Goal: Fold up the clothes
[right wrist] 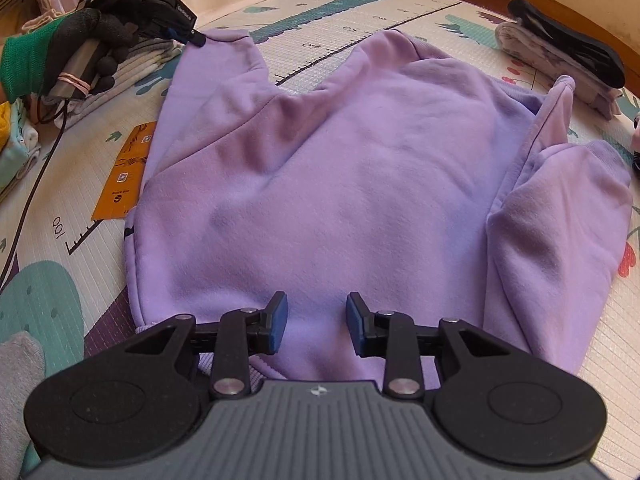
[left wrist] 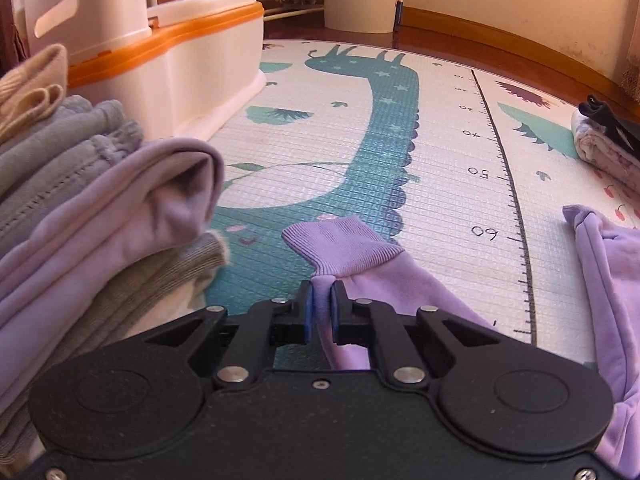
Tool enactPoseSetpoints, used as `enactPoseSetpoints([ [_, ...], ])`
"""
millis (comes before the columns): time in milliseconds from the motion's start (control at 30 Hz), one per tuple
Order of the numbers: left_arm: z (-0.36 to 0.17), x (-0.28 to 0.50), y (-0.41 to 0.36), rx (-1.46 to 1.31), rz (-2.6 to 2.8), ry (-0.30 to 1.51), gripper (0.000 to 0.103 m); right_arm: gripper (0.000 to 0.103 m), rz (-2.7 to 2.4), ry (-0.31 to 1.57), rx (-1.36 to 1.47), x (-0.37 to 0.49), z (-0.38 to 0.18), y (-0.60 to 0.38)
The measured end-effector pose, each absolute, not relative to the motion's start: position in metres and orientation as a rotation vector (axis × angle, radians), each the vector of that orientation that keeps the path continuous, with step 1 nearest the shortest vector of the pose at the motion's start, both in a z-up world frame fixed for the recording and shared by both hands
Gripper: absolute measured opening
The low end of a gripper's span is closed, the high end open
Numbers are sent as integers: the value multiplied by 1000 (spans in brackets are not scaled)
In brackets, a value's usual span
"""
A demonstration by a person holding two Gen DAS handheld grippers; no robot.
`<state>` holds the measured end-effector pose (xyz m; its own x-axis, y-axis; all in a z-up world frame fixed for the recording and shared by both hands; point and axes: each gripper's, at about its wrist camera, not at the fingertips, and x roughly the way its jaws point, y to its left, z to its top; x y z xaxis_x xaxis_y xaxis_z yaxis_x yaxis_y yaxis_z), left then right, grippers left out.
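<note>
On a patterned play mat (right wrist: 360, 28) printed with a teal long-necked animal and a measuring scale, a lilac sweatshirt (right wrist: 360, 168) lies spread flat, its hem toward six o'clock in the right wrist view and its neck toward twelve. Its sleeve at three o'clock is folded in over the body, while the other sleeve stretches toward eleven o'clock. That far sleeve ends in a ribbed cuff (left wrist: 340, 244), and the left gripper (left wrist: 320, 304) has its blue-padded jaws pinched together on the cloth just behind the cuff. From the right wrist view the same tool appears at ten o'clock, carried by a hand (right wrist: 60, 60) in a green and black glove. The right gripper (right wrist: 316, 320) hovers over the sweatshirt's lower body with its jaws parted, nothing between the pads and no grip on the cloth. At nine o'clock in the left wrist view stands a stack of folded clothes (left wrist: 100, 200) in grey, beige and lilac, with a white tub with an orange rim (left wrist: 180, 40) behind it. An orange card (right wrist: 124, 172) lies on the mat beside the sweatshirt's edge at nine o'clock. Toward two o'clock in the right wrist view rests another folded pile (right wrist: 560, 64) with a dark item on top.
</note>
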<state>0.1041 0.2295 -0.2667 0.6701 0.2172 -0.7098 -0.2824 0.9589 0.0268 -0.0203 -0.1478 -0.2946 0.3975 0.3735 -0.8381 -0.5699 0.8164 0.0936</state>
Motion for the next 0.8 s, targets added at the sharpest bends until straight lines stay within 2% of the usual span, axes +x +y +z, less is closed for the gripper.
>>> enactPoseSetpoints([
  [400, -269, 44, 247, -61, 412, 757, 6, 35, 597, 988, -241, -22, -296, -149],
  [800, -296, 27, 259, -62, 449, 809, 7, 36, 598, 975, -262, -21, -296, -155],
])
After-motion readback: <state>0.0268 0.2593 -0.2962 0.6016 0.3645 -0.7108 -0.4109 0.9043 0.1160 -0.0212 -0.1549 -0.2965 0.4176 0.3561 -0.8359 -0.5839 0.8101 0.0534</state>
